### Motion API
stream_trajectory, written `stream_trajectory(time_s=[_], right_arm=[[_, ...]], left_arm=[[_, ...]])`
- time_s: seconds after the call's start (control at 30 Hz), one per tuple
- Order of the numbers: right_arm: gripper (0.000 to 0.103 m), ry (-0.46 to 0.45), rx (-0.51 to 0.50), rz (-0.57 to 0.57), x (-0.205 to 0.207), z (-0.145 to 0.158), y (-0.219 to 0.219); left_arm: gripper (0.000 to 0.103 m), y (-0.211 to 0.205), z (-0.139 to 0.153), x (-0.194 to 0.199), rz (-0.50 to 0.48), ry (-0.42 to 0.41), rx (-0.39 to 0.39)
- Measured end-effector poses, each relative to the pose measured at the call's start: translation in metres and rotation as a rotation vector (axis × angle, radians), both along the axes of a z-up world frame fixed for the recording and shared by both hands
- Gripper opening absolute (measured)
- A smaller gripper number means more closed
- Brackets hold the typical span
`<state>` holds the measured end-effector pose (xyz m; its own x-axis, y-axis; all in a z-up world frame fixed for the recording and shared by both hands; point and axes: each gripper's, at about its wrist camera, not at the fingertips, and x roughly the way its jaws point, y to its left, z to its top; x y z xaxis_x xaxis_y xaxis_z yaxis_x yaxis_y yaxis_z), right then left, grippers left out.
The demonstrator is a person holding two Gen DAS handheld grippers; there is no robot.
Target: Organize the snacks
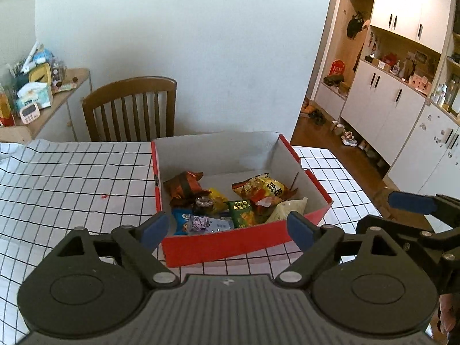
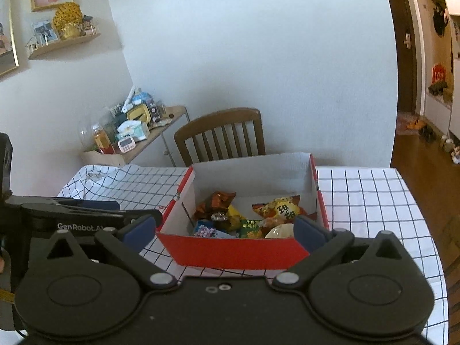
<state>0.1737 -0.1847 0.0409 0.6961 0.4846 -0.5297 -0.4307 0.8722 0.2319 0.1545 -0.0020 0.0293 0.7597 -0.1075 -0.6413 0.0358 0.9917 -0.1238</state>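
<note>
Left wrist view: the left gripper point(image 1: 227, 227) hangs spread wide and empty at the lower centre, framing a red box point(image 1: 224, 244) on the checked tablecloth point(image 1: 72, 178) — snack packets point(image 1: 230, 201) heaped inside. A wooden chair point(image 1: 130, 109) stands behind.

Right wrist view: the right gripper point(image 2: 225, 231) is likewise splayed, gripping nothing — the same box sits centre frame, the left gripper at the left edge.

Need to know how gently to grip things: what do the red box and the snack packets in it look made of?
Red box: apparently cardboard, matte red outside, plain white inside with folded flaps. Snack packets: thin glossy plastic or foil film, crinkled and reflective, so probably soft and crushable.
</note>
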Motion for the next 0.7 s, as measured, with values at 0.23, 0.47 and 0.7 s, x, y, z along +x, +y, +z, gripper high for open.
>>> stream_trajectory(time_s=[0.23, 0.47, 0.7], right_arm=[[0.103, -0.052, 0.006, -0.006, -0.019, -0.002, 0.0], [0.103, -0.071, 0.004, -0.036, -0.03, -0.006, -0.002], [0.103, -0.054, 0.009, -0.035, -0.035, -0.003, -0.001]], left_arm=[[0.09, -0.01, 0.002, -0.024, 0.03, -0.053, 0.077], [0.09, -0.01, 0.005, -0.039, 0.035, -0.063, 0.064], [0.09, -0.011, 0.006, -0.045, 0.058, -0.056, 0.048]])
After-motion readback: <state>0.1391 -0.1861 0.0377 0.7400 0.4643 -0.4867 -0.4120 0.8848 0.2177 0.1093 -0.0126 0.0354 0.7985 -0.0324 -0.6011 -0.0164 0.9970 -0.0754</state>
